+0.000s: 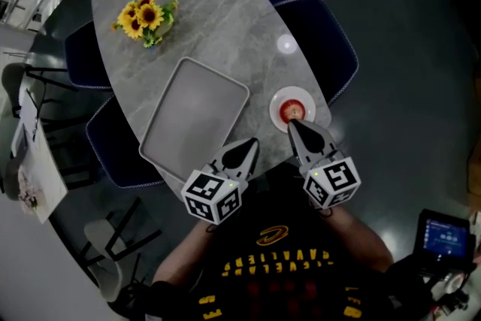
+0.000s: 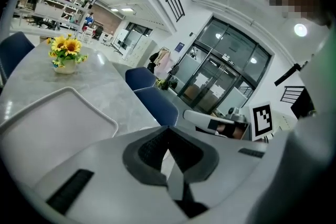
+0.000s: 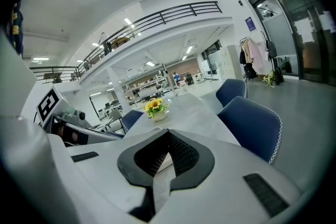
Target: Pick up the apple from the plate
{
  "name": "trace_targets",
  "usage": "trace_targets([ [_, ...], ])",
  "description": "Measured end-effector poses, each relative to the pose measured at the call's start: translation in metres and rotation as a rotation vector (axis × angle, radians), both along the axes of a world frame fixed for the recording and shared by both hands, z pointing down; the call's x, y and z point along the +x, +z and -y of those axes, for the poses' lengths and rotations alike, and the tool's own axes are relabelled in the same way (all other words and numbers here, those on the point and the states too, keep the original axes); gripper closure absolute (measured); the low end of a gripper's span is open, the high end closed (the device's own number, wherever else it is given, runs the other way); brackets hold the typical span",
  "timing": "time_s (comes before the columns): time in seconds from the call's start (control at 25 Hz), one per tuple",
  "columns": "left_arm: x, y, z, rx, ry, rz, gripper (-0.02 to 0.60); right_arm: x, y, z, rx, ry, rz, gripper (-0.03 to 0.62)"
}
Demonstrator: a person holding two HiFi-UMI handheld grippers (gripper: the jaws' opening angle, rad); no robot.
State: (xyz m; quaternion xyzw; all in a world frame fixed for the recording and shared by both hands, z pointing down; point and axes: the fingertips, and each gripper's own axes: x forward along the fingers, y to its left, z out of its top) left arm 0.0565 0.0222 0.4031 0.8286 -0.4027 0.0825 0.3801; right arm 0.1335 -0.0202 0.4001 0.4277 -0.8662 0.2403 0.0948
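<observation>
In the head view a red apple (image 1: 291,111) lies on a small white plate (image 1: 276,103) near the table's right edge. My right gripper (image 1: 292,124) hovers just on the near side of the plate, its tip over the plate's rim, jaws shut and empty. My left gripper (image 1: 255,142) is further left, by the near corner of the tray, also shut with nothing in it. The left gripper view and the right gripper view show closed jaws; neither shows the apple.
A large grey tray (image 1: 194,119) lies empty on the marbled table (image 1: 218,19). A vase of sunflowers (image 1: 145,16) stands at the far end. Blue chairs (image 1: 323,41) line both sides. A small white disc (image 1: 286,43) sits beyond the plate.
</observation>
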Motion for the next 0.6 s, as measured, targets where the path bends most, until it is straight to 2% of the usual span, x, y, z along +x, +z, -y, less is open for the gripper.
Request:
trace_targets([
  [0.28, -0.007, -0.017, 0.000, 0.077, 0.027, -0.008, 0.580, -0.009, -0.016, -0.004, 0.057, 0.010, -0.032, 0.587],
  [0.44, -0.023, -0.042, -0.022, 0.132, 0.037, -0.032, 0.580, -0.029, -0.041, -0.031, 0.109, 0.014, -0.065, 0.588],
  [0.6, -0.020, -0.054, -0.018, 0.179, 0.053, -0.036, 0.580, -0.032, -0.048, -0.029, 0.141, 0.010, -0.083, 0.588],
])
